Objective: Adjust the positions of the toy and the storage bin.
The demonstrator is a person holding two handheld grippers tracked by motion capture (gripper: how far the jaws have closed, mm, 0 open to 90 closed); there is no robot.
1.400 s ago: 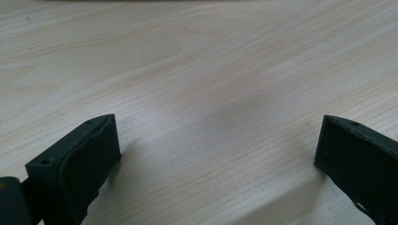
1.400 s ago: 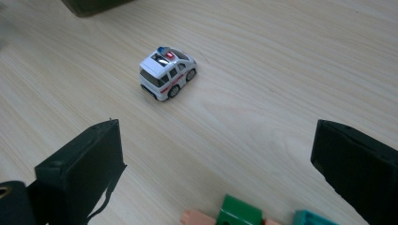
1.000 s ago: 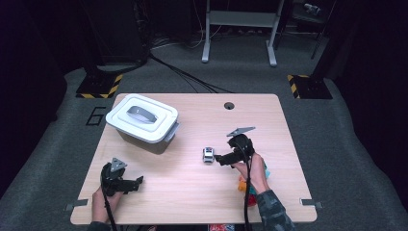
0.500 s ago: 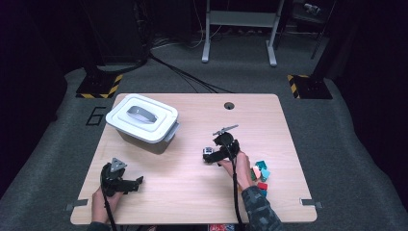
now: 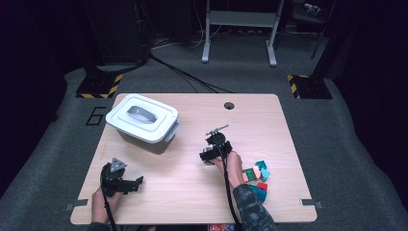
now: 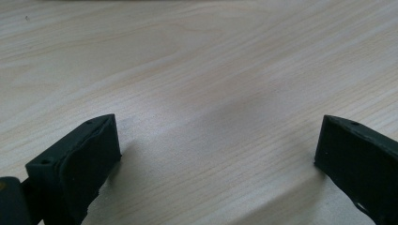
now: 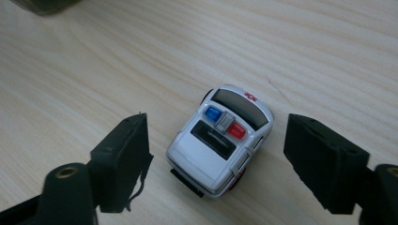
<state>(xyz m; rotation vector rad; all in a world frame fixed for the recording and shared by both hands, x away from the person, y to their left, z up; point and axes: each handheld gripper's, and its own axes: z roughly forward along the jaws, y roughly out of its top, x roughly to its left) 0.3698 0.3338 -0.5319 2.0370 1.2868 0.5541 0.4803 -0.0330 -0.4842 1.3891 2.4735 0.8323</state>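
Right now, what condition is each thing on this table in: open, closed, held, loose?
Toy police car: upright on its wheels, between the jaws, not yet gripped.
Right gripper: open, jaws just been closing.
Left gripper: open, nothing between.
White box: lid on.
Coloured blocks: loose pile.

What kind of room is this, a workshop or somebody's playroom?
Probably a recording studio or lab: a lone light wooden table on grey carpet, dark stands around it, yellow-black striped floor plates, and a handheld black two-jaw gripper over a small white toy police car.
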